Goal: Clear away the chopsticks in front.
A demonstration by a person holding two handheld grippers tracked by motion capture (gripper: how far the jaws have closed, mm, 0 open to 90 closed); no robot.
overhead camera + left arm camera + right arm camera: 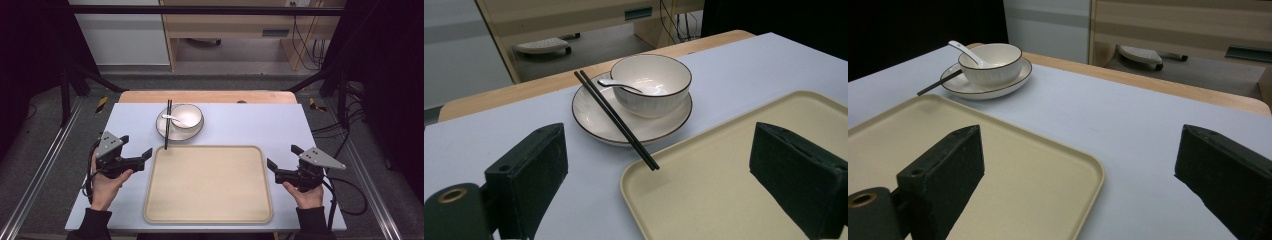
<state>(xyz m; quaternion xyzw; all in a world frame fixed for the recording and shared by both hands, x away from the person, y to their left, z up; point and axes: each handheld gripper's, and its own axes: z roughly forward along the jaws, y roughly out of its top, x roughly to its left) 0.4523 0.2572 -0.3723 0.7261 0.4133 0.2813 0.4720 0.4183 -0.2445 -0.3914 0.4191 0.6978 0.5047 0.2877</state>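
A white bowl [187, 115] with a white spoon [171, 118] in it sits on a white plate [162, 128] at the back of the table. A pair of black chopsticks [167, 125] lies across the plate's left side, tips over the tray's far edge. A bare beige tray [208, 183] lies in front. My left gripper [135, 147] is open beside the tray's left edge, holding nothing. My right gripper [282, 156] is open just off the tray's right edge, holding nothing. From the left gripper view, the bowl [651, 84] and chopsticks [616, 118] lie ahead between the jaws.
A light blue mat [260, 122] covers the wooden table [207, 96]. Black frame posts [65, 95] stand at the table's far corners, and cables [350, 200] trail off the right side.
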